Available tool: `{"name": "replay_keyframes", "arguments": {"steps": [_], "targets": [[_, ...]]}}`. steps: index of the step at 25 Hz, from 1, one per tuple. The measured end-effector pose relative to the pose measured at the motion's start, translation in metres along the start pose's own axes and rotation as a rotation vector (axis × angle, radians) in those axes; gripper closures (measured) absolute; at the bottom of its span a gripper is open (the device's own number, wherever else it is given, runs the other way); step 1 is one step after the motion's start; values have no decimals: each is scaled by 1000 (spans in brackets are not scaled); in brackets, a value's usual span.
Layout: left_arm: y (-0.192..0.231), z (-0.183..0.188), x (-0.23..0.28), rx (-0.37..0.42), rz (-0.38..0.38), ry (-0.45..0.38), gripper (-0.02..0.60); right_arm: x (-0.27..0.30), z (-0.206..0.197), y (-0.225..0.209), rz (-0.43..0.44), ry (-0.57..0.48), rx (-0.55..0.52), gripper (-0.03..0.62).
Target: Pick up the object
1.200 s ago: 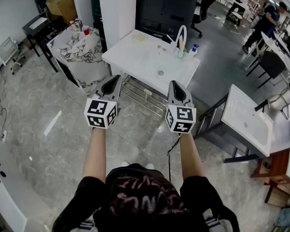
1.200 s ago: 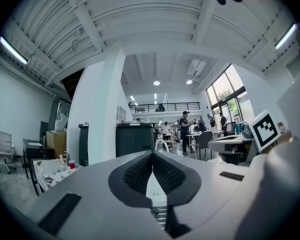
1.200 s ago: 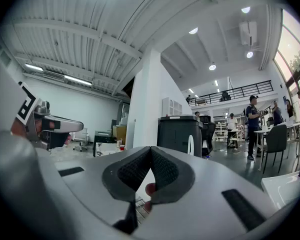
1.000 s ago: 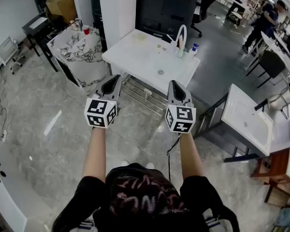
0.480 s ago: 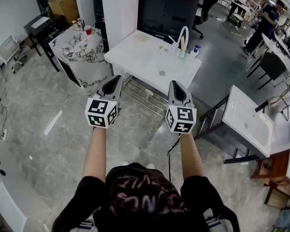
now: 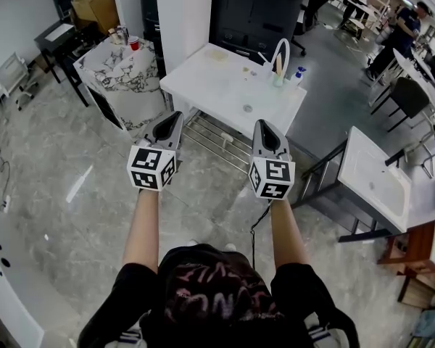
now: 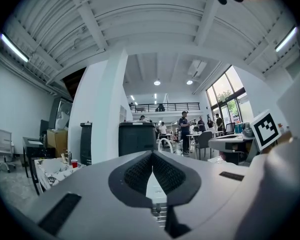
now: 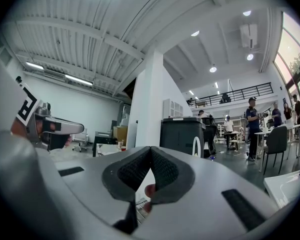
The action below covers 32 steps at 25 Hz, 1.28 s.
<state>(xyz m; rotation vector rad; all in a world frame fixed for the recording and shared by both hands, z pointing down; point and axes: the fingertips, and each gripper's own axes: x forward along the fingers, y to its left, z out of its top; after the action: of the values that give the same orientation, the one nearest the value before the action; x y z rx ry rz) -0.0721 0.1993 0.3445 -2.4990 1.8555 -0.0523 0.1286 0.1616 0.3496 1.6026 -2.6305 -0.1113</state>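
I hold both grippers side by side at chest height over the grey floor, short of a white table point(image 6: 203, 78). On the table lie a small round object point(image 6: 247, 108), a white arched stand with a cup point(image 6: 279, 60) and a small blue-capped bottle point(image 6: 299, 72). My left gripper point(image 6: 173, 114) is shut with nothing in it; its ribbed pads meet at the tip point(image 7: 152, 153). The right gripper point(image 6: 262, 124) is shut too, pads touching point(image 8: 150, 148). A small reddish shape shows in the slot below its pads; what it is I cannot tell.
A wire rack point(image 6: 217, 140) sits under the white table. A marble-patterned table point(image 6: 123, 71) with a red cup point(image 6: 134, 44) stands at the left. A black cabinet point(image 6: 254, 13) is behind, a white basin unit point(image 6: 377, 180) to the right, and people point(image 6: 406, 20) stand far right.
The white table has drifted slightly rightward and nearer in the head view. Both grippers keep the same pose and stay shut.
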Motion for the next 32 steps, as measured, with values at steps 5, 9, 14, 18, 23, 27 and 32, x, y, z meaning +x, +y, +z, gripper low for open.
{"name": "replay_keyframes", "arguments": {"steps": [5, 9, 14, 18, 23, 27, 32], "targets": [[15, -5, -4, -12, -12, 4, 566, 3, -1, 12, -21, 2, 0, 580], [23, -7, -3, -20, -16, -2, 566, 9, 1, 17, -25, 0, -3, 580], [34, -5, 9, -16, -24, -8, 566, 25, 0, 16, -33, 3, 1, 580], [41, -11, 23, -7, -31, -1, 566, 42, -5, 15, -33, 4, 3, 580], [56, -21, 50, -3, -33, 15, 566, 75, -13, 8, -25, 8, 12, 580], [73, -30, 77, -4, -25, 30, 566, 108, -20, 1, -20, 16, 18, 581], [90, -43, 123, -13, -18, 48, 566, 155, -33, -18, -16, 30, 24, 580]]}}
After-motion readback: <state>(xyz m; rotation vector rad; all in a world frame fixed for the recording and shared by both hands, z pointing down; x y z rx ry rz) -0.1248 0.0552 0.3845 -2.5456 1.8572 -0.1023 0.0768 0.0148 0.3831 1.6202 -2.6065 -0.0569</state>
